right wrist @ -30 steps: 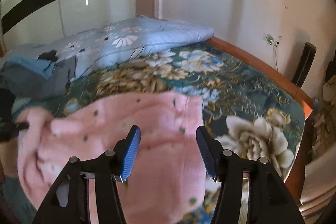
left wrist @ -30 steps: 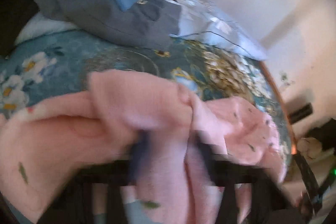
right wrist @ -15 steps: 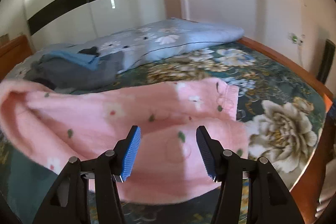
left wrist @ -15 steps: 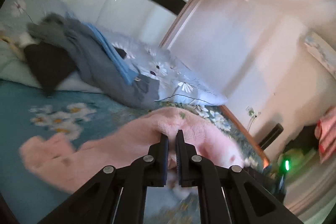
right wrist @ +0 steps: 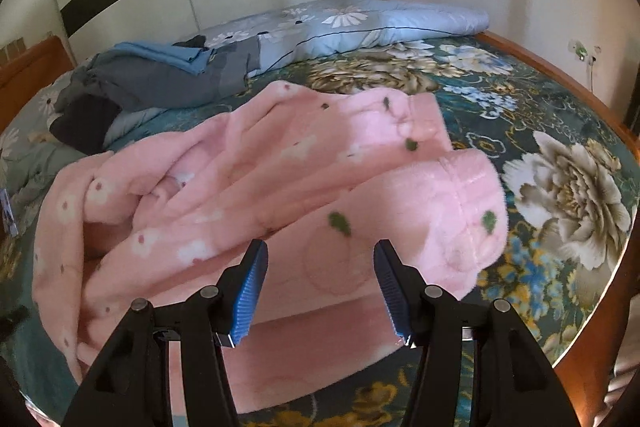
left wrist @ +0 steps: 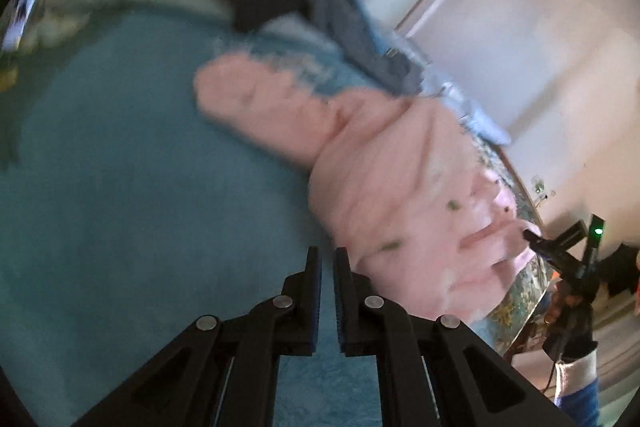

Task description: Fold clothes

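Lying across the flowered bedspread [right wrist: 560, 131], a pink fleece garment [right wrist: 280, 187] with small white flowers and green specks was seen bunched in soft folds, one cuffed end turned toward the right side of the bed. The right gripper [right wrist: 320, 279] was held just above the near part of the garment, its blue-padded fingers [right wrist: 250, 291] spread wide apart with nothing between them. In the left wrist view, which was blurred, the left gripper [left wrist: 327, 291] was shown with its jaws drawn nearly together, only a narrow slit left between them; no cloth was seen caught in that slit, and plain blue-green cover was seen behind it. The pink garment [left wrist: 392, 187] was seen just beyond and to the right of those tips, stretched over the bedspread [left wrist: 120, 187]. Behind the garment, a heap of grey and blue clothes [right wrist: 160, 75] was piled near a wooden headboard [right wrist: 28, 67], and a pale blue quilt [right wrist: 360, 23] printed with daisies was laid along the far side of the bed, by the wall.
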Available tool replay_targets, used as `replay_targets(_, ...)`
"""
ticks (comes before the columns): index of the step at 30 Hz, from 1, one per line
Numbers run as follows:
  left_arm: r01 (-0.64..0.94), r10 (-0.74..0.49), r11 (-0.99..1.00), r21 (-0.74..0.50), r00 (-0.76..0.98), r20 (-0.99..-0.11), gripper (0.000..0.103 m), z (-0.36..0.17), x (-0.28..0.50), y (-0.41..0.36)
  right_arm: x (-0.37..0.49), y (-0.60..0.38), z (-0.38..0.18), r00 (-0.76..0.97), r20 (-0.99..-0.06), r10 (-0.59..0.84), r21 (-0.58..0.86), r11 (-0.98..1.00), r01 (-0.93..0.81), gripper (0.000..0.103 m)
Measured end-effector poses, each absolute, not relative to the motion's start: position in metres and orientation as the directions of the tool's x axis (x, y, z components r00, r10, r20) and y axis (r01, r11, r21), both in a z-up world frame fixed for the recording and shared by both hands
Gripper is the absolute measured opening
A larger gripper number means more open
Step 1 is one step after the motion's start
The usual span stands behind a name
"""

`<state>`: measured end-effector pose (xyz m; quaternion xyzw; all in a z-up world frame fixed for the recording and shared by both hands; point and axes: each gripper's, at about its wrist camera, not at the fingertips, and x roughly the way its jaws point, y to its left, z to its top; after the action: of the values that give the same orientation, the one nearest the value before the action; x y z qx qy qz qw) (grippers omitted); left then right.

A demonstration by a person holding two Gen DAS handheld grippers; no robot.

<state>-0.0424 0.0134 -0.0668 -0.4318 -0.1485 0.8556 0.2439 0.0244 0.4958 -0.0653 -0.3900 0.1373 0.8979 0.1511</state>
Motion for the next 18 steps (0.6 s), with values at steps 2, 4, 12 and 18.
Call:
replay_targets(2,-0.367,0.54,-0.841,-0.398,-0.531,-0.652,0.03,-0.048,-0.048,0.038,0.022,0.501,-0.069,-0.644,-0.748,0.162,0.145,-0.907,-0.396,0.057)
replay_targets(4,-0.453,0.539,-0.834,-0.315,-0.549,-0.639,0.06,-0.032,-0.059,0.074,0.022,0.504,-0.072,-0.638,-0.754,0.156,0.157,-0.9,-0.406,0.057)
replay_targets(12,-0.534,0.489,-0.824,-0.19,-0.499,-0.715,0.062,-0.047,-0.135,0.18,0.056,0.54,-0.085,-0.615,-0.768,0.178,0.192,-0.852,-0.487,0.057)
replay_targets(18,-0.466,0.57,-0.809,-0.359,-0.473,-0.672,0.008,-0.044,-0.145,0.154,0.089,0.58,-0.098,-0.586,-0.785,0.201,0.235,-0.779,-0.581,0.057)
